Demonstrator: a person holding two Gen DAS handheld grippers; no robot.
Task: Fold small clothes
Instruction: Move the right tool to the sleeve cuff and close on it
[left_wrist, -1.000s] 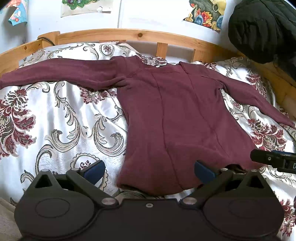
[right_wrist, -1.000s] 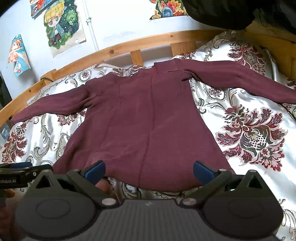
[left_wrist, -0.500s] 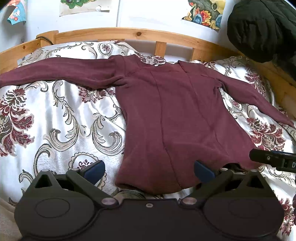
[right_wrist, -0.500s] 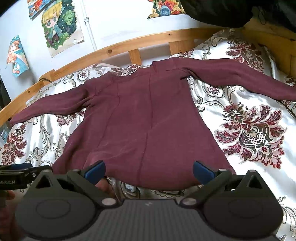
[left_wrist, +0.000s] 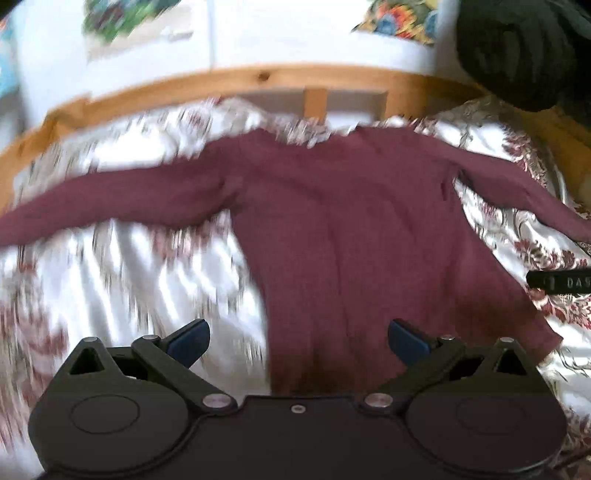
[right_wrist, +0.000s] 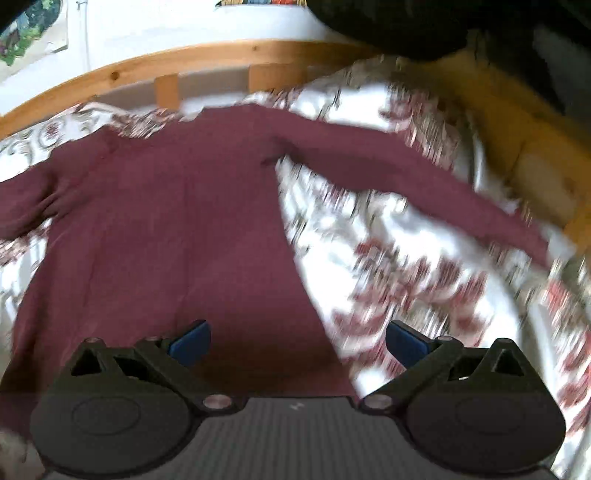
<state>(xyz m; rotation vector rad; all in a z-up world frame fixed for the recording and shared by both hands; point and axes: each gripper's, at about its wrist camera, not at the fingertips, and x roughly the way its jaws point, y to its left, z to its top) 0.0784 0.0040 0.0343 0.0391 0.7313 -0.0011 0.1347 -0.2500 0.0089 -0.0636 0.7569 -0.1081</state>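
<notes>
Matt maroon knit top (left_wrist: 354, 236) on glossy satin bedspread (left_wrist: 122, 273) (floral print), varnished wooden bedframe (left_wrist: 258, 79).

Maroon long-sleeved top (left_wrist: 354, 236) lies flat, sleeves spread.

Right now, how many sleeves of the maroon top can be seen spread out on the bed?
2. One sleeve stretches left from the maroon top over the patterned bedspread; the other sleeve stretches right toward the wooden bed frame. Neither is folded yet.
</notes>
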